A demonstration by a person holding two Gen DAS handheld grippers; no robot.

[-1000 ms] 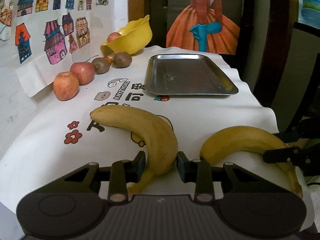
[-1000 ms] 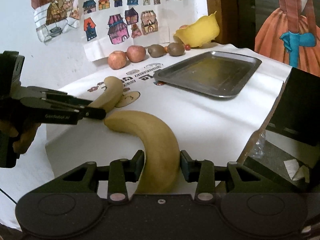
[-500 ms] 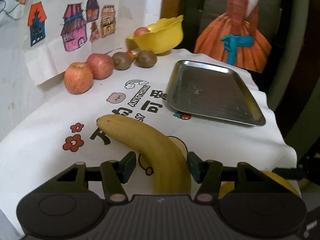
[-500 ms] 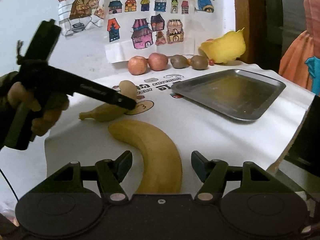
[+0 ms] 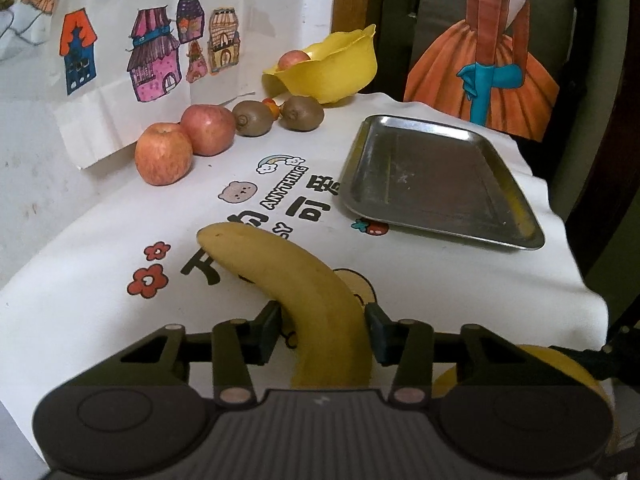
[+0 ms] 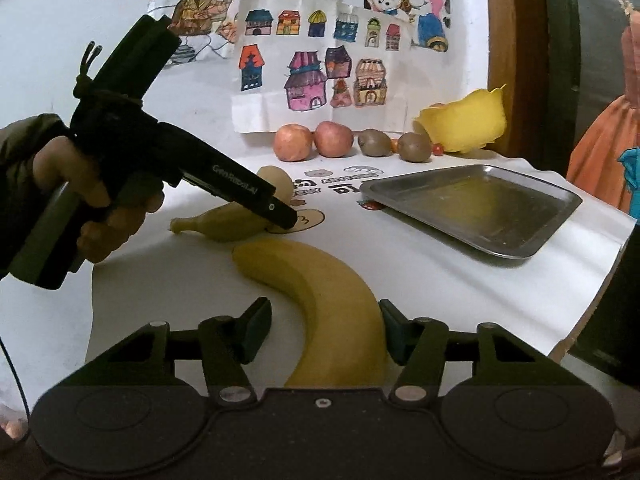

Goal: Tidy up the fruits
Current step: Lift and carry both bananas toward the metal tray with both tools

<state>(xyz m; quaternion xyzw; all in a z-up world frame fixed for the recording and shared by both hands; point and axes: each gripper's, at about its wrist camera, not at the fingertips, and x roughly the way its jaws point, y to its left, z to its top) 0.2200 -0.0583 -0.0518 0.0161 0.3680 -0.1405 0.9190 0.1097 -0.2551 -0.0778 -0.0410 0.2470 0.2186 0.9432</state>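
Observation:
In the left wrist view a yellow banana (image 5: pixel 288 276) lies on the white printed cloth, and my left gripper (image 5: pixel 322 320) is shut on it, both pads touching its sides. From the right wrist view that banana (image 6: pixel 228 224) rests flat under the left gripper (image 6: pixel 280 218). A second banana (image 6: pixel 320 292) lies between the spread fingers of my right gripper (image 6: pixel 324 320), which is open with a gap on its left side. The steel tray (image 5: pixel 432 180) sits further back on the right with nothing in it.
Two apples (image 5: pixel 162 154) and two kiwis (image 5: pixel 252 118) line the wall at the back left. A tilted yellow bowl (image 5: pixel 332 72) holds another apple. A hand (image 6: pixel 96 200) grips the left tool. The table edge drops off on the right, beside the tray (image 6: pixel 480 208).
Both grippers opened from tight grips near the bananas' ends and slid forward along them. The left one has since narrowed onto its banana; the right one stays wide.

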